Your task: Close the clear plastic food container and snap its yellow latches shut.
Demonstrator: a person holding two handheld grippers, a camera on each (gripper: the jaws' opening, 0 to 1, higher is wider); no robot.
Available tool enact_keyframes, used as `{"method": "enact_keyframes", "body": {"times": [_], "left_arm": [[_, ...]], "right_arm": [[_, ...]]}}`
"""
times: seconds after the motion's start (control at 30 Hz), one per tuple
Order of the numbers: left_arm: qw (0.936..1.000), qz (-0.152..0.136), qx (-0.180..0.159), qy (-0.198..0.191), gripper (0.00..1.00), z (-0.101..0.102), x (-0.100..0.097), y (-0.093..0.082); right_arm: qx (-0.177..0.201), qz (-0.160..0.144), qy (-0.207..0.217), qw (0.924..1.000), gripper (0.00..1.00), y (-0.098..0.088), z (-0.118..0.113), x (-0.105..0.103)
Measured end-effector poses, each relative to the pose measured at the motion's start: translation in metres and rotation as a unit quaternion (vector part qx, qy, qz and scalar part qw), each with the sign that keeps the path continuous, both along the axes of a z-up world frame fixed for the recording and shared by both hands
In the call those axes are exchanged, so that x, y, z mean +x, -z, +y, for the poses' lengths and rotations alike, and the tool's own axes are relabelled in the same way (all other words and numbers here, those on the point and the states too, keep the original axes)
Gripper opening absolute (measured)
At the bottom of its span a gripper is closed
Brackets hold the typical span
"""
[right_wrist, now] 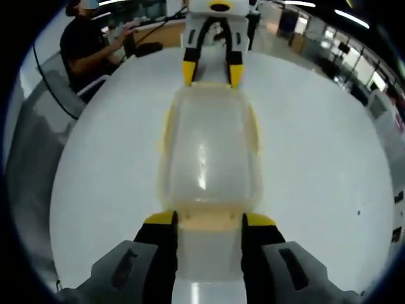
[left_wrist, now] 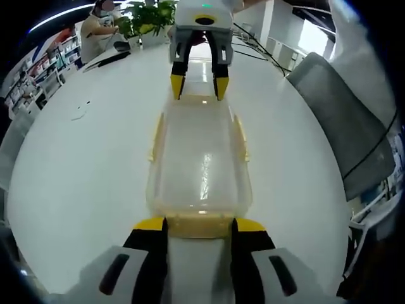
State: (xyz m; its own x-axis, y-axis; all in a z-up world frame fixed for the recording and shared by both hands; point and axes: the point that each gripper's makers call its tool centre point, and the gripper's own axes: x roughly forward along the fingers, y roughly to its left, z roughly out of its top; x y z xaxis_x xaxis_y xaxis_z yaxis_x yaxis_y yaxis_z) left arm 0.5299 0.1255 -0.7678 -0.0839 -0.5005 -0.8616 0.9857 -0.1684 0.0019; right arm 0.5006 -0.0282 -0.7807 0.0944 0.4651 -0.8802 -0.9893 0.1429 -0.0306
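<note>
A clear plastic food container (left_wrist: 201, 158) with its lid on lies lengthwise on the white table (left_wrist: 82, 171). Yellow latches (left_wrist: 155, 134) run along both long sides and stand slightly out. My left gripper (left_wrist: 199, 224) is open at the near end, its jaws astride the yellow end latch (left_wrist: 200, 229). At the far end, my right gripper (left_wrist: 199, 86) stands open over the opposite end. In the right gripper view the container (right_wrist: 209, 158) runs away from my right gripper (right_wrist: 210, 220), whose jaws straddle its end latch (right_wrist: 211, 221). The left gripper (right_wrist: 211, 73) faces it.
A grey chair (left_wrist: 345, 120) stands at the table's edge, another (right_wrist: 31, 152) on the other side. A seated person (right_wrist: 88, 41) works beside that chair. A green plant (left_wrist: 149, 19), cables (left_wrist: 256, 54) and a second person (left_wrist: 95, 28) sit at the far edge.
</note>
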Motion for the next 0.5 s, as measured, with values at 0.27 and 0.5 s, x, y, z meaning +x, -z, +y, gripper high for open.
{"method": "enact_keyframes", "body": {"times": [0.27, 0.5], "left_arm": [[1.0, -0.002, 0.004, -0.002, 0.33, 0.004, -0.007, -0.011], [1.0, -0.008, 0.005, -0.002, 0.33, 0.006, -0.013, -0.026]], "right_arm": [[0.006, 0.005, 0.0, 1.0, 0.35, -0.01, 0.004, -0.007], [0.009, 0.002, -0.003, 1.0, 0.35, -0.028, 0.006, -0.014]]}}
